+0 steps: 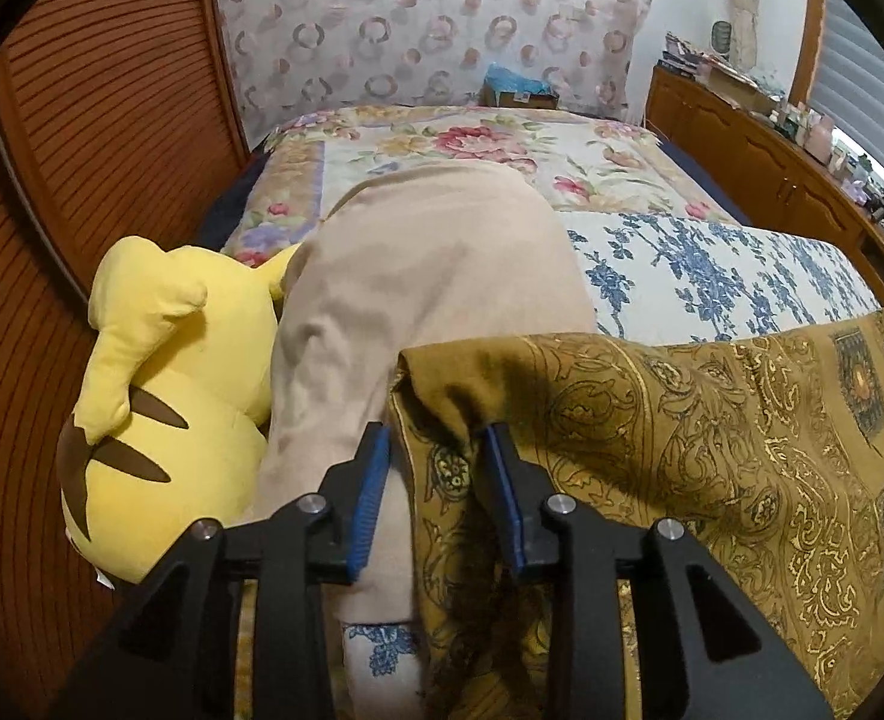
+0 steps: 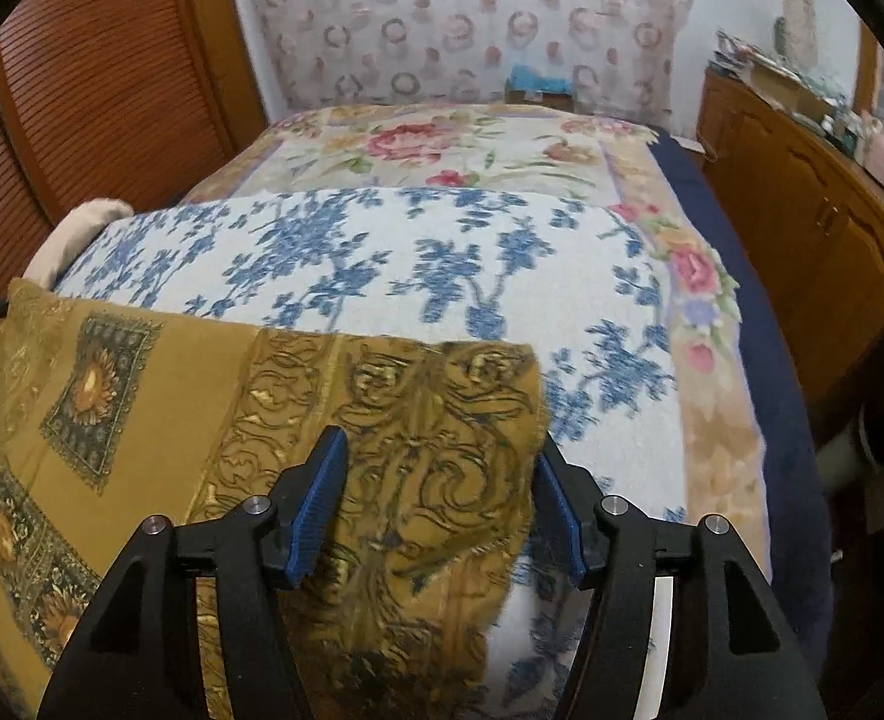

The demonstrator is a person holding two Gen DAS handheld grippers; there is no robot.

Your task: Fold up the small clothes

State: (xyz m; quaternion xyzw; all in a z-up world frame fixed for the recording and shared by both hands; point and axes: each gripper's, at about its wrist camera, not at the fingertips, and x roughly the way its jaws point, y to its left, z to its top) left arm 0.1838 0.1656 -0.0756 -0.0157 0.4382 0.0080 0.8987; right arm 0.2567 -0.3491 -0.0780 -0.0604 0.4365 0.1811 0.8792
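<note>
The gold patterned cloth (image 2: 142,396) lies across the bed's (image 2: 442,138) near edge. Its left corner sits between the left tool's (image 1: 436,444) part-open, loose jaws; its right end lies between the right tool's (image 2: 442,450) wider, unclamped jaws.

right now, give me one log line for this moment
step: fold gold cloth | left claw: open, cloth edge between jaws | right claw: open over cloth corner | surface: blue floral cover

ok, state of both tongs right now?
Left tongs: open, astride the gold scarf's edge, not pinching.
Right tongs: open over the scarf's corner.
</note>
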